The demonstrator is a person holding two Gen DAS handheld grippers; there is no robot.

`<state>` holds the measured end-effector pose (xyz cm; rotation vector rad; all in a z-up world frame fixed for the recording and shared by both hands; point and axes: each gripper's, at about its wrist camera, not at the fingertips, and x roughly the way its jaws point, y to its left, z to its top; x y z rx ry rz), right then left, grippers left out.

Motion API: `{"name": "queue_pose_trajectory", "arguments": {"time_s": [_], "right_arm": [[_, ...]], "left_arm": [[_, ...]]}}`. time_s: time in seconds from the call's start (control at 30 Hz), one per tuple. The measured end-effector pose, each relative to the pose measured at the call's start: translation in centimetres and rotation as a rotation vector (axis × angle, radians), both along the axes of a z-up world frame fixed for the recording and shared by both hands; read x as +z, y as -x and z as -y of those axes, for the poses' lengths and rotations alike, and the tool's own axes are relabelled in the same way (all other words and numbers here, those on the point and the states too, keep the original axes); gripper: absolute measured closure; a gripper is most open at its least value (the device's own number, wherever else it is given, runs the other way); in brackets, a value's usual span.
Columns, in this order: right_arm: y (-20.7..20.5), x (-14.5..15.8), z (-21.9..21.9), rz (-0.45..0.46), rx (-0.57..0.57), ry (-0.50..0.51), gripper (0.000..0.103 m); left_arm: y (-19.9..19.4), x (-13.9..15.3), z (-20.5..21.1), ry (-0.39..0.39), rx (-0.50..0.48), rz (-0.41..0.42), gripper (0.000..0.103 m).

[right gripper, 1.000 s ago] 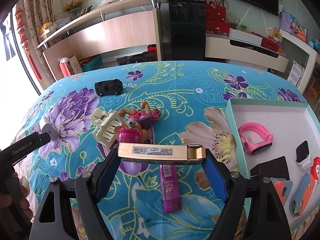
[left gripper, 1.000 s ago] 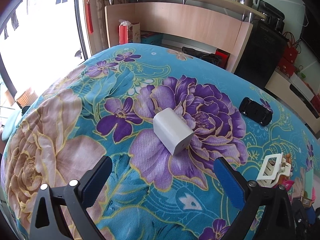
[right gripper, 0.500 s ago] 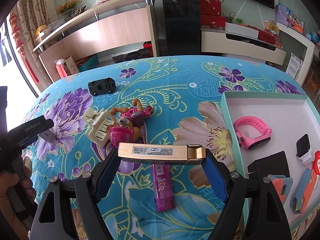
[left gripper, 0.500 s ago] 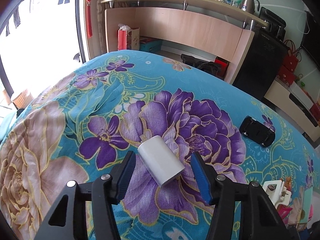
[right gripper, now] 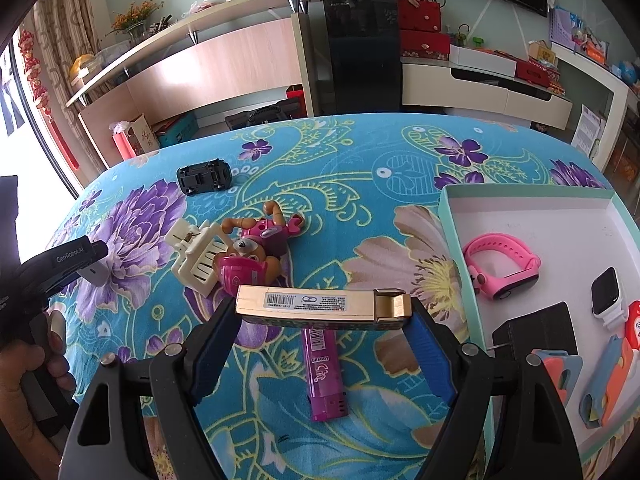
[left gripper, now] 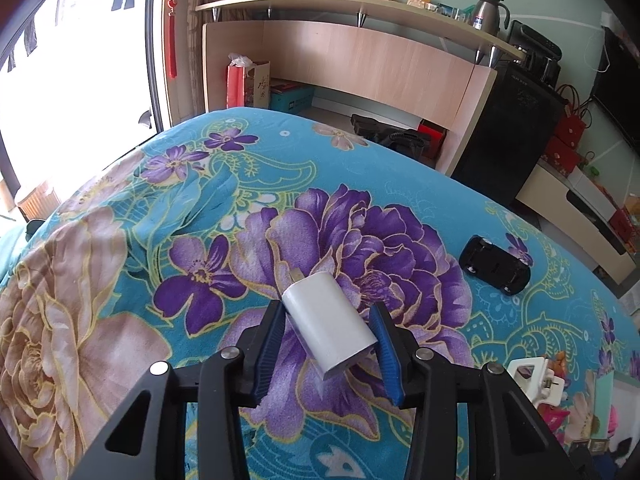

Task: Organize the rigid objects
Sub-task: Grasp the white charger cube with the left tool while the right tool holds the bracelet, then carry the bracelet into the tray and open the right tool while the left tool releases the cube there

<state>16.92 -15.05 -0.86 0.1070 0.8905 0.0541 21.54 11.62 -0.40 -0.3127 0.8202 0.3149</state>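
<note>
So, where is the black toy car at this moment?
The black toy car lies upside down on the floral cloth, in the far left part of the right wrist view, beyond the cream hair clip; nothing touches it.

Cloth (left gripper: 120,280): turquoise, printed with purple and beige flowers outlined in yellow. Charger (left gripper: 330,330): plain white. Toy car (left gripper: 494,266): black. Lighter (right gripper: 322,372): purple. Gold bar (right gripper: 320,304) (white barcode label). Tray (right gripper: 448,216): mint rim, white floor. Watch (right gripper: 502,266): pink. Gripper pads (left gripper: 272,344): blue.
</note>
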Motion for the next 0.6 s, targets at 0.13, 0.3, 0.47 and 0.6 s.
{"name": "queue_pose_trajectory", "arguments": {"time_s": [0.13, 0.3, 0.47, 0.6], "right_arm": [[0.3, 0.7, 0.5, 0.025, -0.015, -0.013, 0.021], [1.1, 2.4, 1.8, 0.075, -0.046, -0.027, 0.021], [2.1, 4.1, 4.6, 0.121, -0.112, -0.031, 0.020], [2.6, 4.9, 7.5, 0.139, -0.190, -0.024, 0.020]], "left_arm": [[1.2, 2.4, 1.4, -0.025, -0.032, 0.062, 0.056], [2.5, 4.9, 4.4, -0.047, -0.112, 0.123, 0.056], [3.2, 6.9, 7.8, -0.048, -0.205, 0.176, 0.056], [3.5, 7.7, 11.3, -0.045, -0.290, 0.195, 0.056]]}}
